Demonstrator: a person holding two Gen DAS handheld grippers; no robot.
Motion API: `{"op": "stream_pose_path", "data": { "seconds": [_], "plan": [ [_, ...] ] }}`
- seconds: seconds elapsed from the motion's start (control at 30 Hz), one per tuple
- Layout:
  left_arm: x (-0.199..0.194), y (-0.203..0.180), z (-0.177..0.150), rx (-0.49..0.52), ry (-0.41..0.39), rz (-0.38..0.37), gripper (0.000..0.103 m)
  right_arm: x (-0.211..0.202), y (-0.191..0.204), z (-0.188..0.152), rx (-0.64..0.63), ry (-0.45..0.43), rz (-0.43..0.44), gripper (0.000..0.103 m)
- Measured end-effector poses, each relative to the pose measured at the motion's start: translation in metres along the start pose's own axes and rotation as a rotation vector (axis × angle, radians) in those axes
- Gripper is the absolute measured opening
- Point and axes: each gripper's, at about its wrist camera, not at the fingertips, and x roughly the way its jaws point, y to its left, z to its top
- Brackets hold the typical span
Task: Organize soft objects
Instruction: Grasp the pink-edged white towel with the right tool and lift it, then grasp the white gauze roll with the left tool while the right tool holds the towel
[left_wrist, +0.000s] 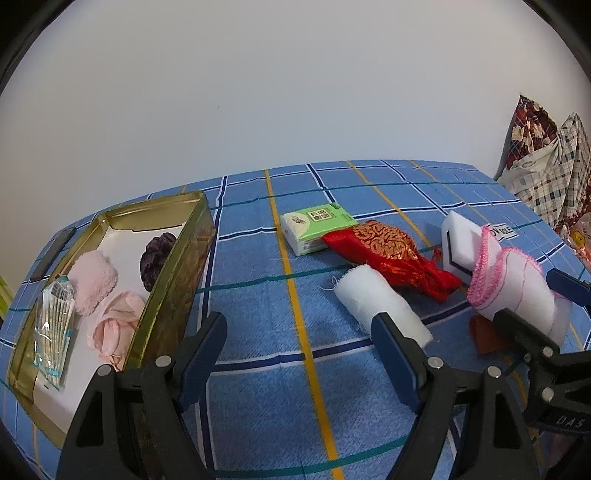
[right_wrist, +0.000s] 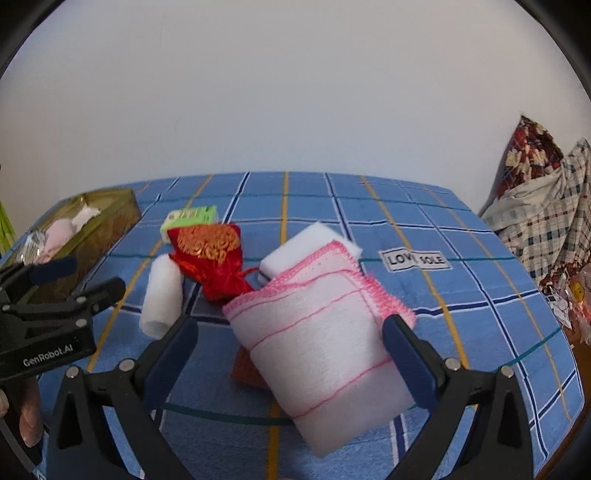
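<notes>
On blue tablecloth (right_wrist: 461, 280), pink-edged cloth (right_wrist: 321, 332) lies between right tool (right_wrist: 290, 332) fingers.

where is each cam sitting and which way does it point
Left wrist: rides the left gripper, facing across the checked tablecloth toward the wall; gold tin at left, right gripper at right edge.
Right wrist: rides the right gripper, over the pink-edged cloth; left gripper and fingers at left.
Shared: cloth, tin, red pouch, white roll.
</notes>
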Motion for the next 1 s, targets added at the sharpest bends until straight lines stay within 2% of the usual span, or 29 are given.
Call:
{"op": "stream_pose_path", "data": {
  "seconds": [0.13, 0.27, 0.37, 0.5, 0.67, 0.83, 1.0],
  "plan": [
    [0.007, 0.000, 0.000, -0.002, 0.017, -0.001, 0.082, 0.009, 0.005, -0.001, -0.025, 0.049, -0.006, 0.096],
    [0.007, 0.002, -0.001, -0.006, 0.024, -0.010, 0.082, 0.021, 0.001, -0.001, -0.008, 0.115, 0.001, 0.055],
    [0.007, 0.001, 0.000, -0.002, 0.023, -0.021, 0.082, 0.012, -0.007, -0.003, 0.024, 0.069, 0.017, 0.031],
    [0.008, -0.002, 0.000, 0.006, 0.028, -0.030, 0.082, -0.004, -0.011, -0.003, 0.053, -0.022, 0.029, 0.023],
    [0.007, -0.010, 0.002, 0.020, 0.027, -0.055, 0.082, -0.023, -0.014, 0.004, 0.094, -0.144, 0.031, 0.022],
    [0.009, -0.020, 0.006, 0.033, 0.026, -0.084, 0.082, -0.033, -0.011, 0.018, 0.121, -0.236, -0.003, 0.021],
    [0.018, -0.026, 0.011, 0.014, 0.051, -0.098, 0.082, -0.022, -0.011, 0.022, 0.167, -0.258, -0.017, 0.021]
  ]
}}
